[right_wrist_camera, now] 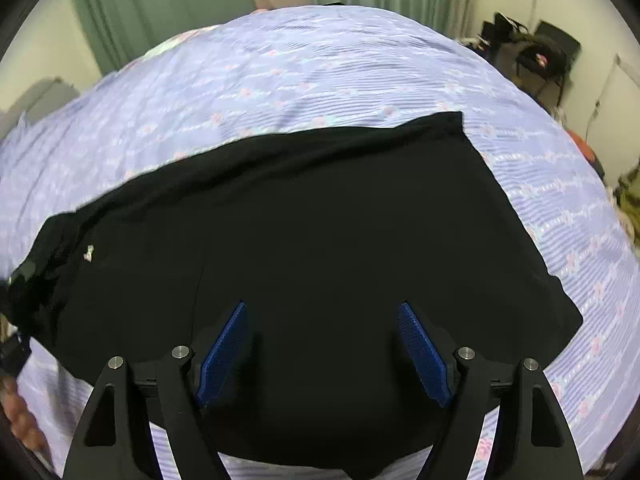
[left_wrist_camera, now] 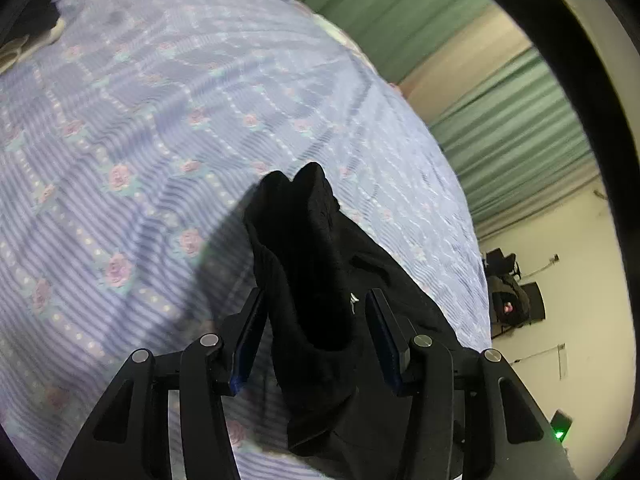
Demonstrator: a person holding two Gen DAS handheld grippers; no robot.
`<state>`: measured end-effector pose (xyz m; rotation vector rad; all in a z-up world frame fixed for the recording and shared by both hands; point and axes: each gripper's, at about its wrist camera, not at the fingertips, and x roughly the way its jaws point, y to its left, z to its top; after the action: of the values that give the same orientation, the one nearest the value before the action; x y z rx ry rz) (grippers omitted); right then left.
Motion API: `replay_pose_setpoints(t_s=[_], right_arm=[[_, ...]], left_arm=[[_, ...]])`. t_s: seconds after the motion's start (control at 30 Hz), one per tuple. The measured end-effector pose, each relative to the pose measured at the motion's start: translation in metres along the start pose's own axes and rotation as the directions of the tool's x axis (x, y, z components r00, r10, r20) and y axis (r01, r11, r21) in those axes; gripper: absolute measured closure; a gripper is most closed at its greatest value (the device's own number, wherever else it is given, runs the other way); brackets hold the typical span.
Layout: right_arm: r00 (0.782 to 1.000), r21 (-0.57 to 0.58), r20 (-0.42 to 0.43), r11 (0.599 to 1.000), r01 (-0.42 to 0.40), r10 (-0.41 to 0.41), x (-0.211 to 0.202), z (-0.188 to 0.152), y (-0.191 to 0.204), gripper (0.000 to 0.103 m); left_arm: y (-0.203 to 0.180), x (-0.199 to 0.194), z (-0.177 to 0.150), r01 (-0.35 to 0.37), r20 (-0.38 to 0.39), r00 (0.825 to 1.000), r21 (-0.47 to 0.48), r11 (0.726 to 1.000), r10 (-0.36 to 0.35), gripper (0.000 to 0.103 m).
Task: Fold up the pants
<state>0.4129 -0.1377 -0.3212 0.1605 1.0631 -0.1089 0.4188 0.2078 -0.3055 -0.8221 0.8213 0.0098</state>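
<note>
Black pants (right_wrist_camera: 320, 220) lie spread across a bed covered with a lilac bedspread (right_wrist_camera: 280, 64) printed with small pink flowers. In the right wrist view the cloth lies mostly flat, one straight end toward the far right side of the bed and its bunched part running off toward the left edge, where a small white mark shows on the fabric.

The right hand-held gripper (right_wrist_camera: 324, 336) hangs over the middle of the pants with its blue pads wide apart; whether the tips touch the dark cloth cannot be told, but nothing is pinched between them.

In the left wrist view the left hand-held gripper (left_wrist_camera: 316, 316) has a raised fold of the pants (left_wrist_camera: 312, 264) standing up between its two fingers. The fold sits against the left finger, while a narrow gap shows at the right one, so the pads are not yet pressing it from both sides.

Green curtains (left_wrist_camera: 400, 4) hang behind the bed, and a dark bag (left_wrist_camera: 508, 292) sits by the wall.
</note>
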Motion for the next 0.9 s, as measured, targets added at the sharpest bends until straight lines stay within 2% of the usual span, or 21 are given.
replay_pose_setpoints(t_s=[0.1,0.13,0.17,0.27,0.33,0.4,0.47,0.53,0.57,0.63,0.7,0.8,0.9], right_arm=[[1.000,0.009,0.013,1.000,0.017,-0.017,-0.005,0.002,-0.005,0.026],[0.999,-0.002,0.020,1.000,0.028,-0.028,-0.008,0.002,-0.004,0.026],[0.999,-0.028,0.031,0.999,0.045,-0.044,-0.011,0.002,-0.001,0.026],[0.995,-0.117,0.078,0.991,0.063,-0.054,-0.023,-0.002,0.009,0.026],[0.994,-0.136,0.099,0.989,0.060,-0.047,-0.032,-0.002,0.006,0.026],[0.993,-0.112,0.110,0.993,0.043,-0.030,-0.043,-0.001,-0.008,0.026],[0.993,-0.077,0.112,0.997,0.030,-0.021,-0.053,0.002,-0.028,0.026],[0.992,-0.039,0.121,0.999,0.036,-0.031,-0.062,0.003,-0.054,0.026],[0.991,-0.027,0.124,0.999,0.044,-0.040,-0.066,0.002,-0.065,0.026],[0.989,-0.004,0.136,0.998,0.068,-0.067,-0.075,0.002,-0.094,0.026],[0.985,0.026,0.142,0.995,0.093,-0.095,-0.083,0.001,-0.126,0.026],[0.984,0.071,0.135,0.991,0.111,-0.120,-0.090,0.000,-0.168,0.026],[0.981,0.114,0.131,0.985,0.129,-0.143,-0.096,-0.002,-0.205,0.027]], left_arm=[[0.015,0.034,0.000,-0.079,-0.067,0.995,-0.045,0.996,0.076,0.057],[0.020,0.044,-0.001,-0.094,-0.091,0.992,-0.052,0.994,0.090,0.067],[0.022,0.050,-0.001,-0.108,-0.111,0.989,-0.055,0.993,0.101,0.072],[0.009,0.033,-0.001,-0.106,-0.083,0.991,-0.051,0.993,0.102,0.079],[-0.020,0.017,0.003,-0.150,-0.044,0.987,0.042,0.988,0.152,0.081],[-0.060,0.003,-0.005,-0.220,0.009,0.975,0.186,0.958,0.222,0.081],[-0.113,-0.003,-0.018,-0.297,0.090,0.955,0.356,0.886,0.283,0.081],[-0.158,-0.002,-0.032,-0.327,0.137,0.945,0.470,0.820,0.298,0.081],[-0.178,0.002,-0.042,-0.325,0.146,0.945,0.512,0.795,0.292,0.082],[-0.212,0.014,-0.059,-0.271,0.124,0.962,0.566,0.779,0.245,0.083],[-0.240,0.030,-0.079,-0.247,0.098,0.967,0.601,0.760,0.237,0.084],[-0.273,0.057,-0.105,-0.180,0.026,0.977,0.625,0.759,0.210,0.085],[-0.310,0.085,-0.139,-0.118,-0.044,0.980,0.651,0.750,0.193,0.086]])
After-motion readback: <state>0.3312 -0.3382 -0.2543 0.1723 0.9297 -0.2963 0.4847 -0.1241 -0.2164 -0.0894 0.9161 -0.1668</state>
